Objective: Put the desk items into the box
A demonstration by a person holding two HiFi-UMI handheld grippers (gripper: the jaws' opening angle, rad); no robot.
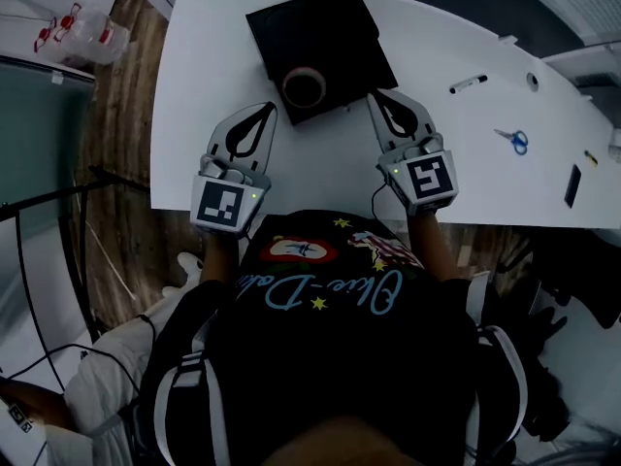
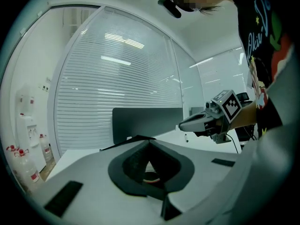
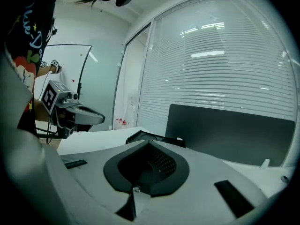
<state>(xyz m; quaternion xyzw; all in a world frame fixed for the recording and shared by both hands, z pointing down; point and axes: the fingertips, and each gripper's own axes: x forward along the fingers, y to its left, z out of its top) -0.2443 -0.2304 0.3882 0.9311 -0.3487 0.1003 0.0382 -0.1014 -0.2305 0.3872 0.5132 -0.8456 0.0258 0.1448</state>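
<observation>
both the left gripper (image 1: 263, 111) and the right gripper (image 1: 375, 96) have their jaws pressed together on nothing. the box (image 1: 291, 22), with a tape roll (image 1: 304, 87) inside, sits just ahead of the jaws. i think the right jaws should spread, then reach for the marker (image 1: 469, 83) off to their right. the bench (image 1: 330, 163) is bare that way, and its edge is close behind the jaws.

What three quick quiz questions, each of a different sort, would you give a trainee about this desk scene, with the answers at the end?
1. True or false: the tape roll already lies in the black box.
2. Which item lies out on the white desk, to the right of the box? A) a stapler B) blue-handled scissors C) a mug
3. In a word: what does the right gripper hold?

Key: 1 true; 2 B; 3 nothing, its jaws are together and empty.
</observation>
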